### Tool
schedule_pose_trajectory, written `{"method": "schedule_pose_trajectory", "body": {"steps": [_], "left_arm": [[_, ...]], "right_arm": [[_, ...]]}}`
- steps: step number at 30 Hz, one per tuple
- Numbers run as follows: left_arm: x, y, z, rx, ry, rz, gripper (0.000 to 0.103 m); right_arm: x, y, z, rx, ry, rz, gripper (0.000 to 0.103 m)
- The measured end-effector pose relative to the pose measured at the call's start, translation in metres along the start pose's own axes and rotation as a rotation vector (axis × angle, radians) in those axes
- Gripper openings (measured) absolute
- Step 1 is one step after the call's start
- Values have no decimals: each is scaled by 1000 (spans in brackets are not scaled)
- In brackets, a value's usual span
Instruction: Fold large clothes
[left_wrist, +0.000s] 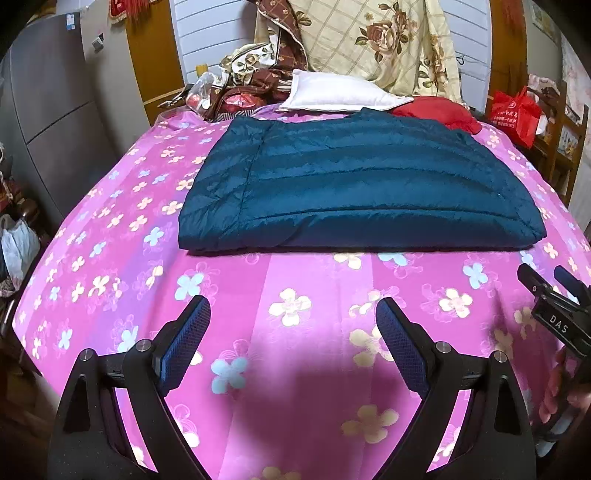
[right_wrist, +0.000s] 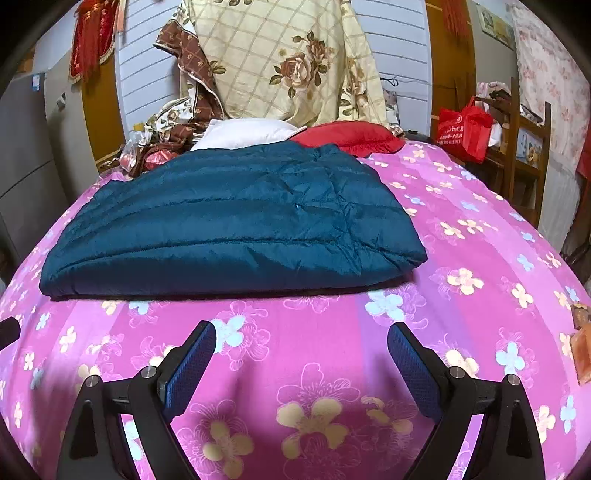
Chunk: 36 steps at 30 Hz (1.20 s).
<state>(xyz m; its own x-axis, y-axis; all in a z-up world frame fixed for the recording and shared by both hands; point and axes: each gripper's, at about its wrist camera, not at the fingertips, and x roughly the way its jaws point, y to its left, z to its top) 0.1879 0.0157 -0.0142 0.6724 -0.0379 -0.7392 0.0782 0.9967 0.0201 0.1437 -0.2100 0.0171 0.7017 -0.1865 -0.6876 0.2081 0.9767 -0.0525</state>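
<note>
Left wrist view first: the left tongs stand wide apart with nothing between their blue pads, hovering above the pink flowered bedsheet. Ahead of them, well clear of the fingertips, lies the dark teal quilted jacket, folded into a flat, wide rectangle with its near edge running straight across the bed. Beyond the jacket, farther from the tongs, a white pillow and a red cushion rest at the head of the bed, and a cream floral quilt is heaped against the wall. To the right of the tongs, the right tongs reach in at the edge of this view, held by a hand. A red bag sits on a wooden rack far off to the right.

Right wrist view: the right tongs are likewise spread wide and empty, over bare bedsheet. The jacket lies ahead and slightly left of them, not touching the fingertips, its folded near edge level with the bed. Behind it sit the white pillow, the red cushion and the floral quilt; the red bag stands far right.
</note>
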Motion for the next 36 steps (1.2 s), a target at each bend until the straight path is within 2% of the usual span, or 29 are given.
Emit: {"method": "schedule_pose_trajectory", "body": {"steps": [17,22,26,30,36], "left_arm": [[29,15,-5,-31,66,15,92],[46,27,1,-54,90,-2,92],[68,57,19,-126,112,-59,92],[95,98,38,-255,142,-162,92],[123,137,60,-358,105,-284,92]], "right_arm": [[13,-5,-3,36,42,4,93],[16,-10,-1,44,49,14,93],[18,-34,11,148,54,30,94],[33,-69,25,309,103,87,93],[67,-100,35,478,170,172,93]]}}
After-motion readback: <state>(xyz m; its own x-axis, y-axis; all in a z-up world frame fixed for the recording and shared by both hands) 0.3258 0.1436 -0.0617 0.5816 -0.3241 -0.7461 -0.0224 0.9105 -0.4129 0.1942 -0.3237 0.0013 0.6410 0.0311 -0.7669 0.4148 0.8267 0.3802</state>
